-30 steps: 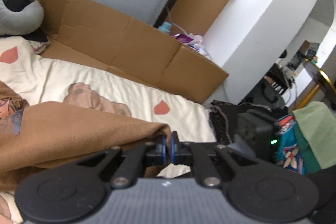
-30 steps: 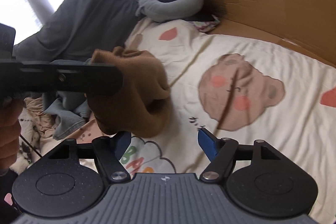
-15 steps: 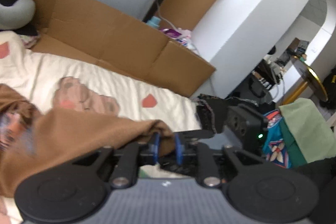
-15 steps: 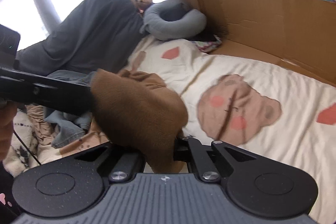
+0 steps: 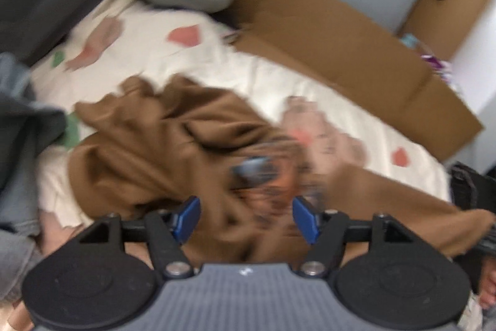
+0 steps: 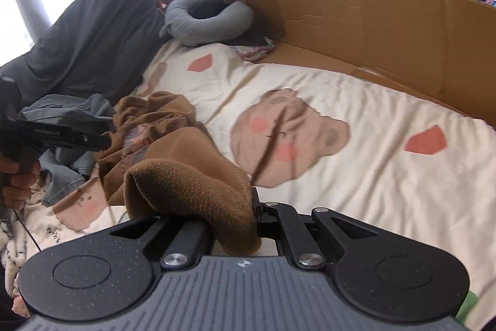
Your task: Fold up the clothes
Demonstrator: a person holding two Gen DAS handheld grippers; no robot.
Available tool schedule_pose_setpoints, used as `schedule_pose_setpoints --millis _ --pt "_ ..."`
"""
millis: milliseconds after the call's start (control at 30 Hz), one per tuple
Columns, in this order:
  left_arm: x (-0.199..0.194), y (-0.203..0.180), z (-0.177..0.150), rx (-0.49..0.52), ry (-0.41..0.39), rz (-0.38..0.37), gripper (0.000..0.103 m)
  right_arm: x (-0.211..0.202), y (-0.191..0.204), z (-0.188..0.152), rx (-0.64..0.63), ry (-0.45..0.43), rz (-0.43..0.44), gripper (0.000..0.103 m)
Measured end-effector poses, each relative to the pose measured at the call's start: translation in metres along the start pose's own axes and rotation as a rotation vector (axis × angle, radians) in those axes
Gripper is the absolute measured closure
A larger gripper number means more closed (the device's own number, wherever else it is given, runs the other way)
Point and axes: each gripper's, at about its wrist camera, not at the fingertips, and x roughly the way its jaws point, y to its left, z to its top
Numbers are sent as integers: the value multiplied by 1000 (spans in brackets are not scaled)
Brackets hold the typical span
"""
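the brown garment [image 5: 173, 151] lies crumpled on the bed [image 6: 387, 176], over the cream bear-print sheet, with one fold lifted toward 6 o'clock in the right wrist view. the right gripper [image 6: 252, 214] is pressed together, pinching that lifted brown fold. the left gripper [image 5: 246, 217] hangs over the garment, its jaws opening, blue pads [image 5: 187, 217] spread and clear of the cloth beneath; this view is blurred. a grey neck pillow [image 6: 207, 19] sits at 12 o'clock by the cardboard [image 6: 387, 30], a dark pillow [image 6: 90, 33] at 10 o'clock, and grey clothes [image 6: 66, 114] at 9 o'clock.
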Motion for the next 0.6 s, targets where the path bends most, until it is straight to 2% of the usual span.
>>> schedule_pose_setpoints --millis 200,333,400,600 --pt "17 9 9 20 -1 48 31 -20 -20 -7 28 21 -65 103" --pt "23 3 10 46 -12 48 25 -35 -38 -11 52 25 -130 103" --pt "28 0 9 40 11 44 25 -44 -48 -13 64 26 -162 103" --pt "43 -13 9 -5 48 -45 25 -73 -72 -28 113 34 -247 103"
